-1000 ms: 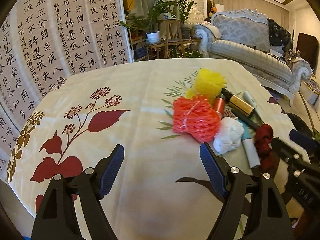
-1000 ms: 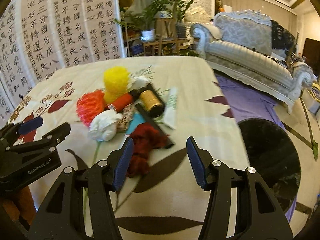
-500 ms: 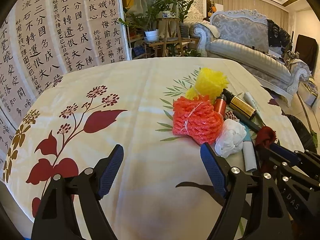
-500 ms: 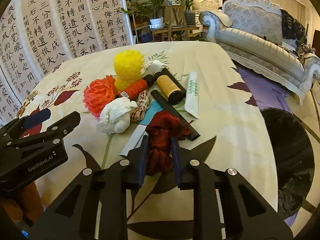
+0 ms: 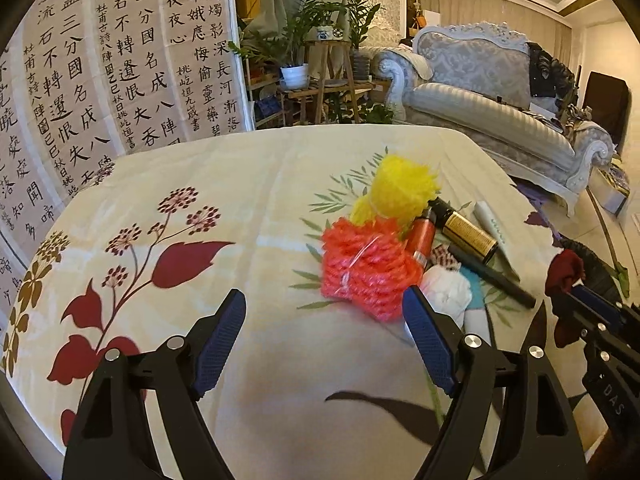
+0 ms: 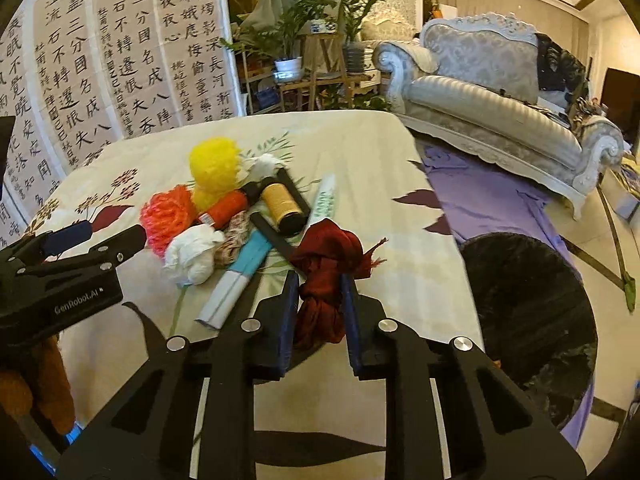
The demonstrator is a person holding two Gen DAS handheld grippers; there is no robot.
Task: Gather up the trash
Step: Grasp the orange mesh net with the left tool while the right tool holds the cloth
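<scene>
On the cream tabletop [image 6: 360,152], covered by a cloth printed with dark red leaves and flowers, a heap of trash lies near the right-hand edge. At the near end of that heap the right hand-held gripper [image 6: 319,304] has its blue-padded jaws closed on a crumpled dark red cloth bundle [image 6: 326,256]; the jaws have just been closing, and the pads now press the bundle from both sides, its upper part bulging out above them. In the left wrist view the same bundle [image 5: 566,270] shows at the far right, caught in the tip of that gripper.

Just beyond the bundle lie a black flat stick [image 6: 276,236], a black-capped bottle with a gold label [image 6: 282,202], a white tube with green print [image 6: 325,200] and a flat light-blue and white packet [image 6: 236,276]. To their left sit a crumpled white paper wad [image 6: 194,254], an orange cylinder [image 6: 224,208], a coral-orange foam net [image 6: 168,216] and, farther back, a yellow foam net [image 6: 214,168].

The left hand-held gripper [image 5: 324,344] stands with its jaws wide apart and nothing between them, above bare cloth; the coral-orange net [image 5: 366,268] lies just past its right finger.

Off the table's right side a purple sheet [image 6: 492,200] and a round black-lined bin [image 6: 528,300] show below, with a pale grey ornate sofa [image 6: 500,92] behind.
</scene>
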